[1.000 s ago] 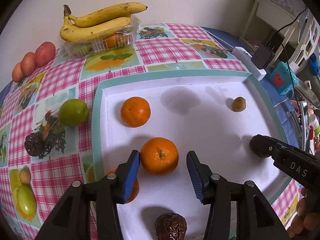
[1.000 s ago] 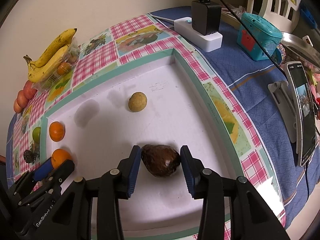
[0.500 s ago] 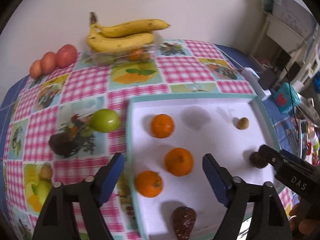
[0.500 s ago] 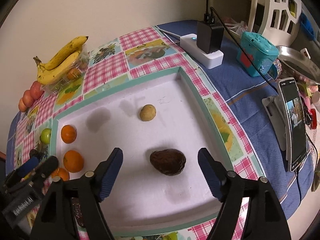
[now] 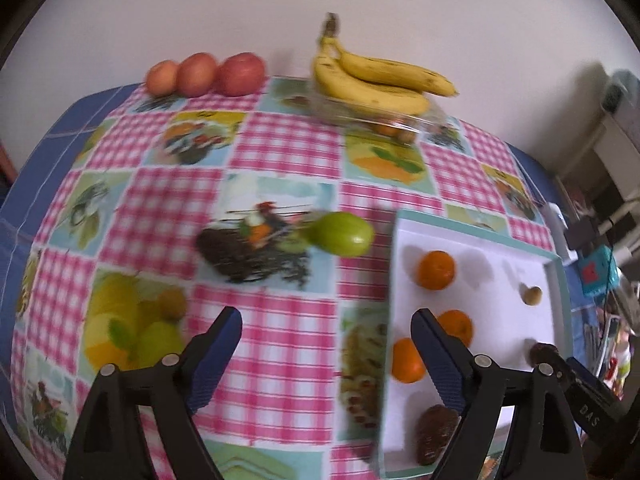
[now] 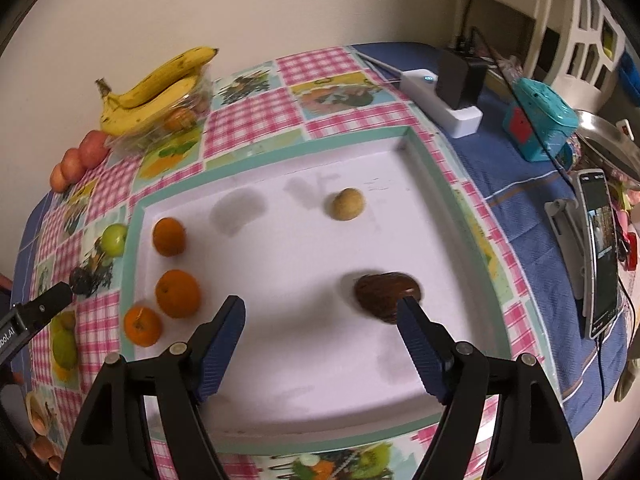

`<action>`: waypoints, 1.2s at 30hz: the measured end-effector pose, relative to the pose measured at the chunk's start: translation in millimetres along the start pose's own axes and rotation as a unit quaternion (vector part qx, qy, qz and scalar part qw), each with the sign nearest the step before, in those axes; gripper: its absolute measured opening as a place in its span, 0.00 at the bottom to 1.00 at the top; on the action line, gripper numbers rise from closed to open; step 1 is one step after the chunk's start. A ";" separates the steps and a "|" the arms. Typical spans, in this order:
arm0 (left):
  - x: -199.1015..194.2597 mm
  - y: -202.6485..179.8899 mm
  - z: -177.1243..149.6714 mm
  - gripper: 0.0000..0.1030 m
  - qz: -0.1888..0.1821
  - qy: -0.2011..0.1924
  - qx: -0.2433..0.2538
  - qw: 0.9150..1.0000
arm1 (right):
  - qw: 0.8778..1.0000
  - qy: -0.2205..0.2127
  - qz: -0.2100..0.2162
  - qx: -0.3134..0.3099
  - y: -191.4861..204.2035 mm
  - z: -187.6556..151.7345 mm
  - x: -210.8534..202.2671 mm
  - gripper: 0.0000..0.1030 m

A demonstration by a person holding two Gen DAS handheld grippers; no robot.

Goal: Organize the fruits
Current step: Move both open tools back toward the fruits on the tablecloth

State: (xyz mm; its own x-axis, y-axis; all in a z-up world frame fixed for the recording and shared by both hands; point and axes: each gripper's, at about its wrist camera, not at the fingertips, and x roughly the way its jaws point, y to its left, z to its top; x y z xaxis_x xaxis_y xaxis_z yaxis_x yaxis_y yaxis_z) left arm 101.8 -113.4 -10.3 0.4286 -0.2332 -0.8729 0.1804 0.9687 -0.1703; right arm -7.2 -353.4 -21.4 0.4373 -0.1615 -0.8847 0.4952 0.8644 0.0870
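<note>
Flanking the green apple (image 5: 345, 233): tray (image 5: 557, 276), bananas (image 5: 380, 80).

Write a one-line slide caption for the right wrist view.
Open right gripper hovers over the white tray holding three oranges, a small yellowish fruit and a dark brown fruit.

Lying on the worktop (image 6: 256, 120): a tray (image 6: 476, 216) near its right side. Sitting in the tray: three oranges (image 6: 177, 293) along the left edge, a small round fruit (image 6: 349, 204) toward the back, a dark fruit (image 6: 386, 295) toward the front right. Resting just left of the tray: a lime (image 6: 114, 239). Lying at the back by the wall: bananas (image 6: 154, 90) on a plastic box (image 6: 180, 118), apples (image 6: 78, 158) to their left. Standing right of the tray: a power strip (image 6: 440, 102), a phone (image 6: 600, 248).
</note>
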 end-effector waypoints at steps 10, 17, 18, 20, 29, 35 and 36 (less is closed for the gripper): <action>-8.9 36.1 -2.7 0.89 0.017 -0.001 -0.023 1.000 | 0.999 0.009 0.019 -0.025 36.6 -9.7 4.1 0.76; -9.1 52.0 1.4 0.91 0.024 -0.003 -0.033 0.999 | 0.999 0.014 0.028 -0.033 54.0 -10.2 8.4 0.76; -8.9 53.3 1.7 0.91 0.026 -0.003 -0.034 0.999 | 0.999 0.015 0.028 -0.036 56.2 -10.0 9.2 0.76; -8.5 55.6 2.0 0.91 0.027 -0.002 -0.035 0.999 | 0.999 0.015 0.028 -0.039 59.5 -10.1 10.0 0.76; -5.4 58.8 2.0 0.94 0.028 0.002 -0.038 0.999 | 0.999 0.018 0.023 -0.039 58.9 -9.5 11.7 0.76; -5.8 58.8 1.9 0.98 0.029 0.000 -0.040 0.999 | 0.999 0.020 0.022 -0.041 59.2 -10.9 13.6 0.76; -6.2 59.3 1.8 1.00 0.029 -0.001 -0.042 0.999 | 0.999 0.020 0.022 -0.042 59.6 -11.5 13.8 0.76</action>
State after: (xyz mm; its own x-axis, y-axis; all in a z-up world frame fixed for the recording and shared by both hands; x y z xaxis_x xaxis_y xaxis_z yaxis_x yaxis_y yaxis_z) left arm 111.4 -54.6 -14.2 0.4381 -0.1767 -0.8814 0.0796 0.9843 -0.1577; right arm 19.7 -298.6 -33.8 0.4254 -0.1047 -0.8989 0.4102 0.9077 0.0883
